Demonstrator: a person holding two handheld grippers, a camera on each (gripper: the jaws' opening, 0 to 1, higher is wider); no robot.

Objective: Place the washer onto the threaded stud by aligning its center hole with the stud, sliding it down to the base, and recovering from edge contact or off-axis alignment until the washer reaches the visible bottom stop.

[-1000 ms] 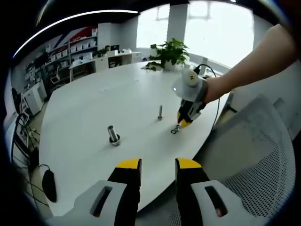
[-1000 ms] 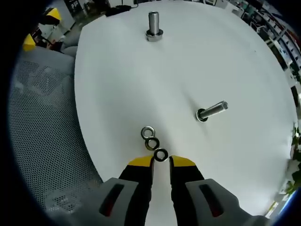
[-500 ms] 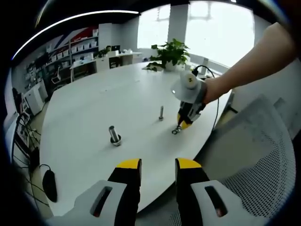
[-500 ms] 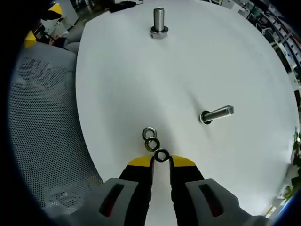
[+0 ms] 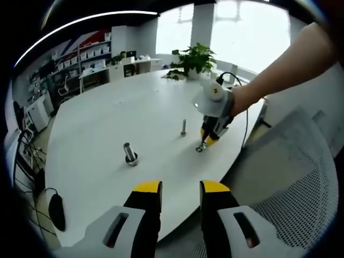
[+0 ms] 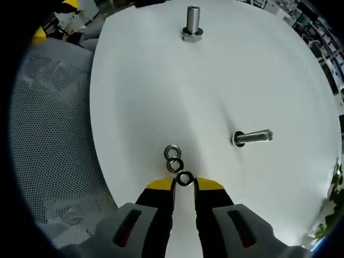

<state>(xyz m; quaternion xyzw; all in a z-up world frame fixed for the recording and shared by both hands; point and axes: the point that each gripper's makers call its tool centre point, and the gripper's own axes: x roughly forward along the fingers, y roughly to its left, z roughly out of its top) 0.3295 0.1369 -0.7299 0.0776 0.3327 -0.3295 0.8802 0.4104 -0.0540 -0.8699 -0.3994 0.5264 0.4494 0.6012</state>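
White, rounded and wide, the surface (image 6: 161,80) carries two upright threaded studs, a thick stud (image 6: 192,22) and a thin stud (image 6: 252,137). Three washers (image 6: 172,159) are laid in a touching row near its edge. The nearest washer (image 6: 185,178) is flanked by the tips of the right gripper (image 6: 185,184), whose jaws are parted and unclenched. The left gripper (image 5: 180,188) is held off the edge, jaws apart, nothing grasped.
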